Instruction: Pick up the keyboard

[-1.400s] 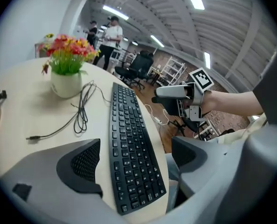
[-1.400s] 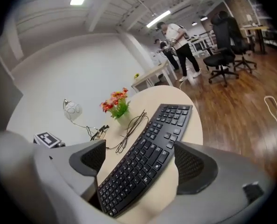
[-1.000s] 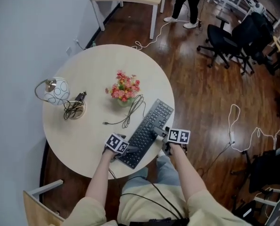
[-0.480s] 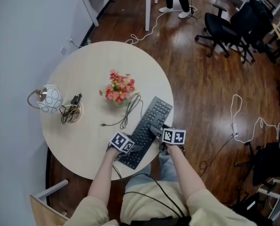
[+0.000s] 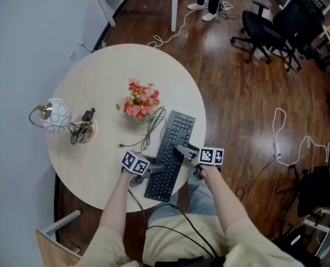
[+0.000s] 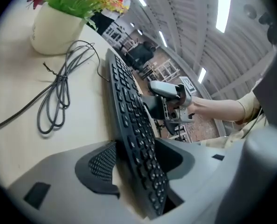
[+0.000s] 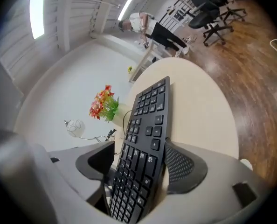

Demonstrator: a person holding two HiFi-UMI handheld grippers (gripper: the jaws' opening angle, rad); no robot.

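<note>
Rotation is new: the flat black plastic keyboard [image 5: 173, 149], clamped by both the left gripper [image 5: 150, 173] and right gripper [image 5: 187, 152] at the near edge of the round pale table [image 5: 98, 88], now lies straighter than before, so lifting seems underway.

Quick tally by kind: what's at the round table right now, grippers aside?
keyboard: 1
flower pot: 1
lamp: 1
loose cable: 1
cable bundle: 1
Total: 5
</note>
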